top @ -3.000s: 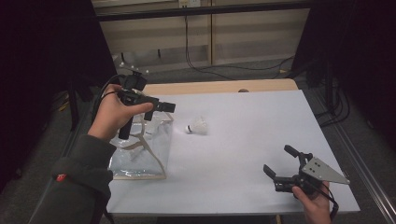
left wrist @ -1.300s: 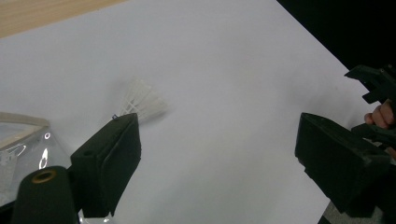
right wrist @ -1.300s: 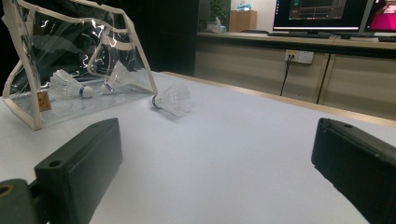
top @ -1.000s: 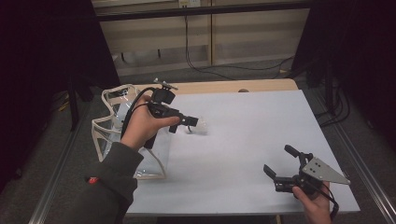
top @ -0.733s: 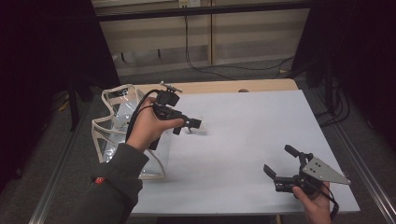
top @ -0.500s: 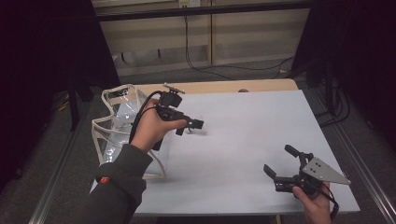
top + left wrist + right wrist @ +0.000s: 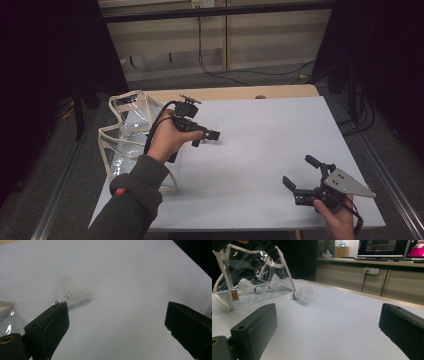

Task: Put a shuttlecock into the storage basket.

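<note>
Shuttlecock (image 7: pixel 75 293), white, lies on its side on the white worktop (image 7: pixel 270 135), just beyond my left gripper (image 7: pixel 209 137). In the left gripper view its feathered skirt shows above the tip of the jaw at the left of that view, and its cork end is hidden behind that jaw tip. It sits toward that jaw, not centred in the gap, and no pad touches it. My left jaws have just been opening and stand wide, holding nothing.

In the right gripper view the shuttlecock (image 7: pixel 303 293) rests near the open mouth of the clear bag (image 7: pixel 242 282), apart from it. Two more shuttlecocks (image 7: pixel 248 287) lie inside the bag.

My right gripper (image 7: pixel 300 177) hovers near the front right corner of the worktop, well apart from the shuttlecock, jaws wide and holding nothing.
</note>
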`<state>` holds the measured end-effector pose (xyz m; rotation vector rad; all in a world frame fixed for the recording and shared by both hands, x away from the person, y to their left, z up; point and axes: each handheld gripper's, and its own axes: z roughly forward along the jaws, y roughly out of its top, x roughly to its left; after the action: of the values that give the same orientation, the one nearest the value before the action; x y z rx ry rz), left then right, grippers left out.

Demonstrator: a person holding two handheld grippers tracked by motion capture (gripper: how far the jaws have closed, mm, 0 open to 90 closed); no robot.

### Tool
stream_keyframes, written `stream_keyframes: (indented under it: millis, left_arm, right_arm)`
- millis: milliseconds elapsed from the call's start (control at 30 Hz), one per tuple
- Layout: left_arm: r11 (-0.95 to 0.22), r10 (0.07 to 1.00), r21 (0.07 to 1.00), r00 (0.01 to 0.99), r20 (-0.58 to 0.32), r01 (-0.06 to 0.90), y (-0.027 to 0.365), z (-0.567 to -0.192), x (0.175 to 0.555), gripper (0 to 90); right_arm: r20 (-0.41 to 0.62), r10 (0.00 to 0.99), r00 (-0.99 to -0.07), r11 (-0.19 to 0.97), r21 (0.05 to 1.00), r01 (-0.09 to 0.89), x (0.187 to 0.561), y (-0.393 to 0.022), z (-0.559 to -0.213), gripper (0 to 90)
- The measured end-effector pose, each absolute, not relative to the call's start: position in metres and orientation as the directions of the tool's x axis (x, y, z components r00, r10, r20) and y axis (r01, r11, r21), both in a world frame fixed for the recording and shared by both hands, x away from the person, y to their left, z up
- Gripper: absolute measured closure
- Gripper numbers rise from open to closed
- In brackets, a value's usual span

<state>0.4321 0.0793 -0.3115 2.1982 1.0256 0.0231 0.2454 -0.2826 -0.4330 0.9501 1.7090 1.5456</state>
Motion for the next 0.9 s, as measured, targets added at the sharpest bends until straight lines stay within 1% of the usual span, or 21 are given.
stream_keyframes:
  millis: [167, 567, 733, 900]
  left_arm:
    - [-0.442, 0.677, 0.602, 0.687, -0.264, 0.666, 0.079, -0.317, 0.433, 3.2]
    - [-0.430, 0.687, 0.606, 0.678, -0.261, 0.669, 0.073, -0.330, 0.436, 2.5]
    - [-0.438, 0.703, 0.610, 0.674, -0.226, 0.661, 0.071, -0.334, 0.437, 2.6]
    - [-0.440, 0.703, 0.611, 0.675, -0.222, 0.659, 0.071, -0.338, 0.439, 3.6]
  right_arm:
    - [0.009, 0.844, -0.536, 0.049, 0.994, 0.094, 0.246, -0.282, -0.433, 1.8]
    - [0.010, 0.844, -0.536, 0.048, 0.994, 0.095, 0.245, -0.283, -0.433, 1.8]
    - [0.008, 0.844, -0.537, 0.051, 0.994, 0.094, 0.246, -0.282, -0.433, 1.8]
    - [0.010, 0.844, -0.535, 0.047, 0.995, 0.093, 0.245, -0.283, -0.433, 1.8]
